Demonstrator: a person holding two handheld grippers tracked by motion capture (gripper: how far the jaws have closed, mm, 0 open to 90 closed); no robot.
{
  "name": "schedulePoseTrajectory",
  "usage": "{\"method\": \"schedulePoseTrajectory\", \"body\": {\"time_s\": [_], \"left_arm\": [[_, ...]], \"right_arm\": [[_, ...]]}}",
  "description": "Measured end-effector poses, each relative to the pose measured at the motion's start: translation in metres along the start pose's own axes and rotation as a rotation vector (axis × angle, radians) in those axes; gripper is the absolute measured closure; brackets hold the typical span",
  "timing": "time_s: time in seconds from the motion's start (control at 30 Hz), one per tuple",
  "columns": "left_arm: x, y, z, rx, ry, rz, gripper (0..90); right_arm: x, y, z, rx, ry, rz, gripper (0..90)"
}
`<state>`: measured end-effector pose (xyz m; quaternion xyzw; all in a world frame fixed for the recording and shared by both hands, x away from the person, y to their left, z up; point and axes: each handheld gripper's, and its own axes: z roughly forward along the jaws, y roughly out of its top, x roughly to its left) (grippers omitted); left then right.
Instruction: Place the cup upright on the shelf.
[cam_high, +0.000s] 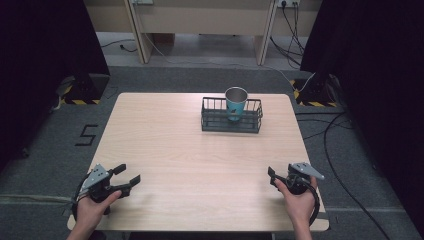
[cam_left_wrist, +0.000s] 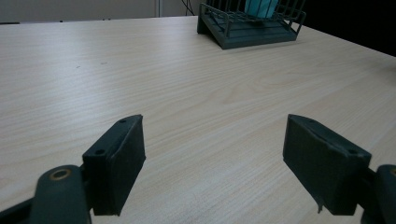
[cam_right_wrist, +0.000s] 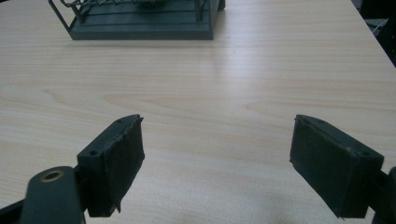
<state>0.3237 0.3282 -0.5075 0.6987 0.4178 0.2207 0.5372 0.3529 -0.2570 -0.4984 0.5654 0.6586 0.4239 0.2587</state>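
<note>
My left gripper (cam_high: 127, 175) and right gripper (cam_high: 273, 178) rest at the near corners of the table (cam_high: 165, 150), both with jaws spread wide and holding nothing. The teal cup (cam_high: 236, 102) stands upright in the dark wire basket (cam_high: 231, 122) at the far edge, well apart from both, so I judge no handling begun. The high view gives the cup's steel rim and the cabled floor (cam_high: 345, 135); the gripper views give the basket's base (cam_left_wrist: 254, 39) (cam_right_wrist: 140, 29).

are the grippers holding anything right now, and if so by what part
Nothing is held. The left gripper and right gripper both stand open over bare table. The cup sits untouched in the wire basket at the far side.
</note>
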Motion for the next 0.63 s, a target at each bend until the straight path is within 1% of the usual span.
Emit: {"method": "schedulePoseTrajectory", "body": {"time_s": [0.13, 0.27, 0.4, 0.43, 0.63], "left_arm": [[0.000, 0.000, 0.000, 0.001, -0.001, 0.002, 20.3], [-0.001, 0.000, 0.000, 0.001, -0.003, 0.003, 20.3], [-0.001, 0.000, 0.000, 0.001, -0.006, 0.007, 20.3], [-0.001, 0.001, 0.000, -0.002, -0.007, 0.006, 20.3], [0.000, 0.000, 0.000, -0.001, 0.000, -0.005, 20.3]], "right_arm": [[-0.001, -0.006, -0.001, -0.015, -0.003, 0.010, 18.3], [-0.002, -0.009, -0.003, -0.032, -0.010, 0.003, 18.2], [-0.001, -0.011, -0.003, -0.031, -0.010, 0.008, 18.1], [-0.001, -0.011, -0.003, -0.030, -0.012, 0.016, 18.1], [-0.003, -0.010, -0.004, -0.046, -0.015, 0.026, 18.0]]}}
